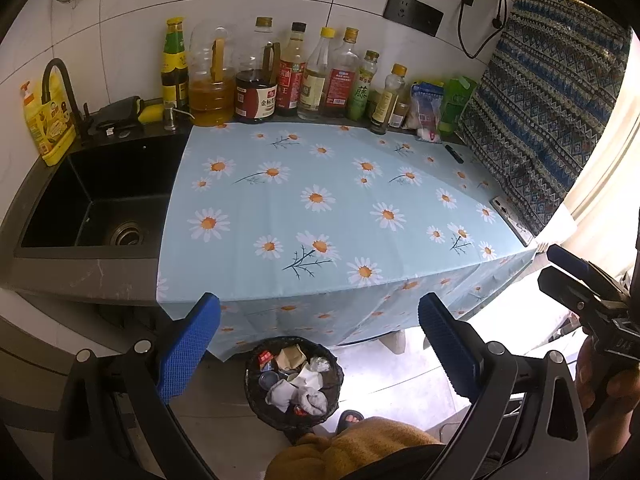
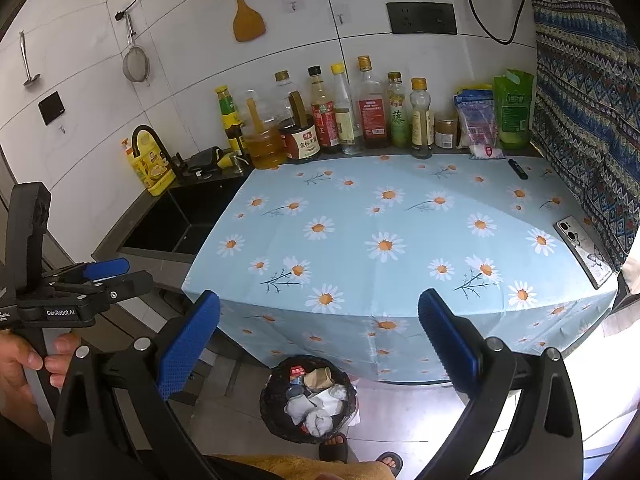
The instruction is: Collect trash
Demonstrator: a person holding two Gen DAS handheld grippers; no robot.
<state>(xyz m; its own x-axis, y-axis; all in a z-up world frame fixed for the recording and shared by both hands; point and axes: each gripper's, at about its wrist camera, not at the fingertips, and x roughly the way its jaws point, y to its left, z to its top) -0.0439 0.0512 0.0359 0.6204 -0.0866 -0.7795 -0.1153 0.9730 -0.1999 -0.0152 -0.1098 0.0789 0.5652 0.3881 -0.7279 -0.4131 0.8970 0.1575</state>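
Note:
A black-lined trash bin (image 1: pixel 294 384) stands on the floor in front of the counter, holding crumpled paper, tissues and wrappers; it also shows in the right wrist view (image 2: pixel 308 398). The counter wears a blue daisy cloth (image 1: pixel 320 208), also in the right wrist view (image 2: pixel 400 240). My left gripper (image 1: pixel 320 340) is open and empty, above the bin at the counter's front edge. My right gripper (image 2: pixel 320 340) is open and empty, held likewise above the bin. Each gripper shows at the side of the other's view.
A row of sauce and oil bottles (image 1: pixel 280 76) lines the back wall. A black sink (image 1: pixel 100 204) lies left. A phone (image 2: pixel 584 252) lies at the cloth's right edge, a black lighter (image 2: pixel 518 168) at the back right. A patterned curtain (image 1: pixel 548 120) hangs right.

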